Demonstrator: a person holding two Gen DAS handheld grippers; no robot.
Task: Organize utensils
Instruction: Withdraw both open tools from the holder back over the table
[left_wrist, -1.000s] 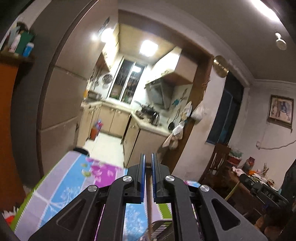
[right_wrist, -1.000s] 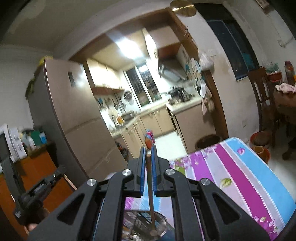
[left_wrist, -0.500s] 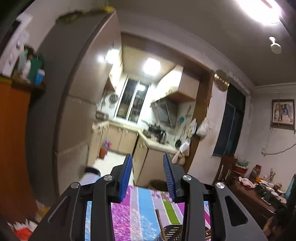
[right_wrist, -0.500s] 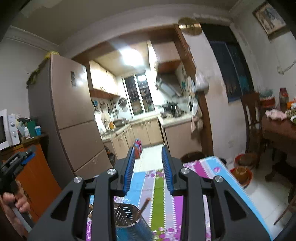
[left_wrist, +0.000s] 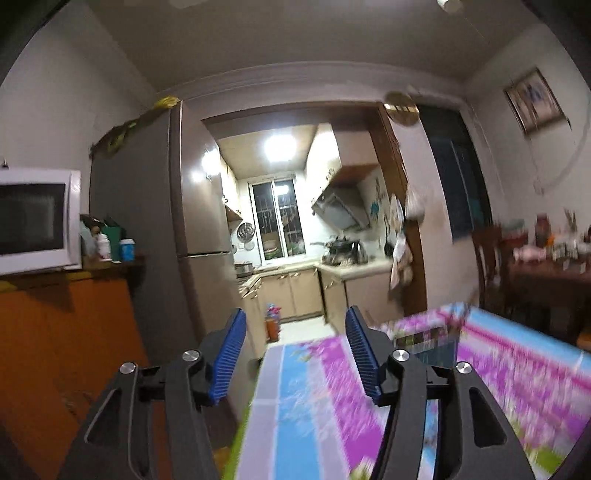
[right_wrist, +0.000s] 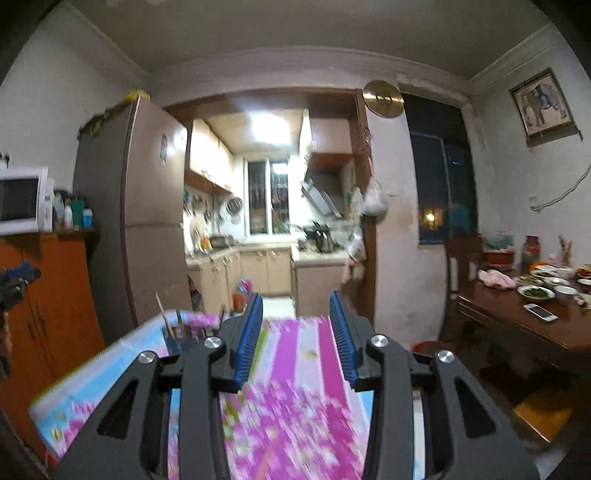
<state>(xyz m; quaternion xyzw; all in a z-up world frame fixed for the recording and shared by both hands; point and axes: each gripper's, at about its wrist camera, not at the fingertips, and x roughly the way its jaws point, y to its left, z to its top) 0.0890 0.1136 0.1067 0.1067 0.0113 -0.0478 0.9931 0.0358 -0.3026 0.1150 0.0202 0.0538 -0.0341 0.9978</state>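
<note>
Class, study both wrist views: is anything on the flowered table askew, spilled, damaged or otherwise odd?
Nothing stands out. The utensil holder stands upright near the table's far left corner, with chopsticks leaning in it. Both hand-held grippers are open and empty. Motion blur hides finer detail.

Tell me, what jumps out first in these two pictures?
Two black grippers with blue pads, the left and right, both open and empty, fill the foreground. Under them runs a blurred pink, purple and blue tablecloth. Beyond, a lit kitchen shows through a doorway, with a tall fridge to its left.
</note>
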